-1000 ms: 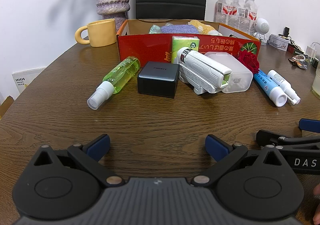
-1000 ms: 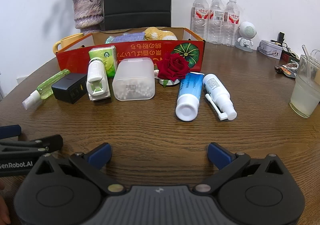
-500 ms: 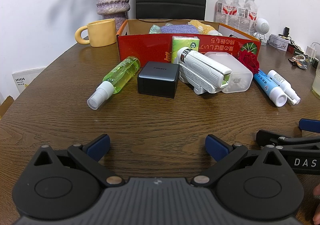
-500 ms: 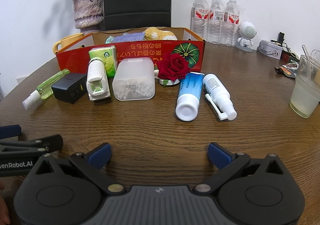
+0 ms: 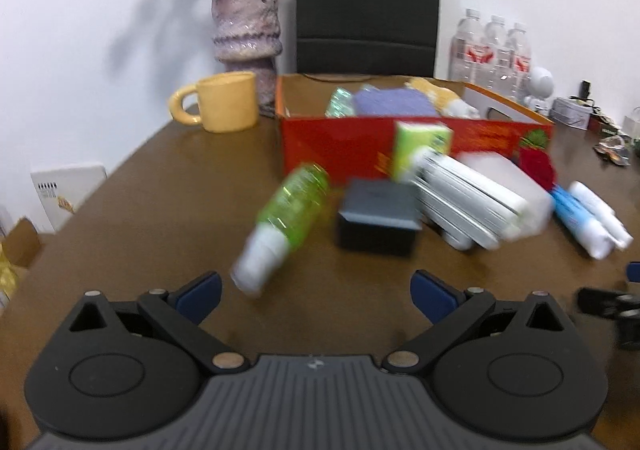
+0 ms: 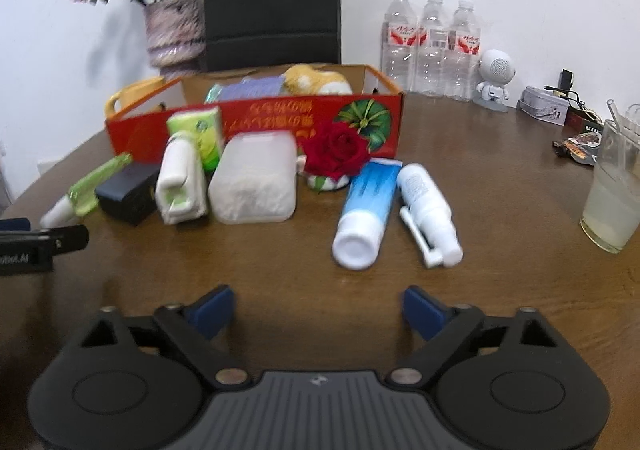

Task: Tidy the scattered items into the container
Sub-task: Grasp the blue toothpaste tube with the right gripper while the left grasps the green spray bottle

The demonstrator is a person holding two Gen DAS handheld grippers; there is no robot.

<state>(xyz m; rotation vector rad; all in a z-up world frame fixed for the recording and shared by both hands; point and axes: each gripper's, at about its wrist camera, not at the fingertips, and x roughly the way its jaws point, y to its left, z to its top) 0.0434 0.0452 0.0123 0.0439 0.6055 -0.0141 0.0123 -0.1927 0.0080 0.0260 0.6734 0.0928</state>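
Lining up on the green spray bottle [image 5: 292,206], lying just left of the black charger [image 5: 378,220] in front of the red box [image 5: 340,142]: left gripper [image 5: 316,290] spread wide and empty, right gripper [image 6: 316,308] likewise. Grab mid-body across the width. Motion blur hides the nozzle detail.

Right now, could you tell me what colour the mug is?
Yellow; the mug shows best in the left wrist view.
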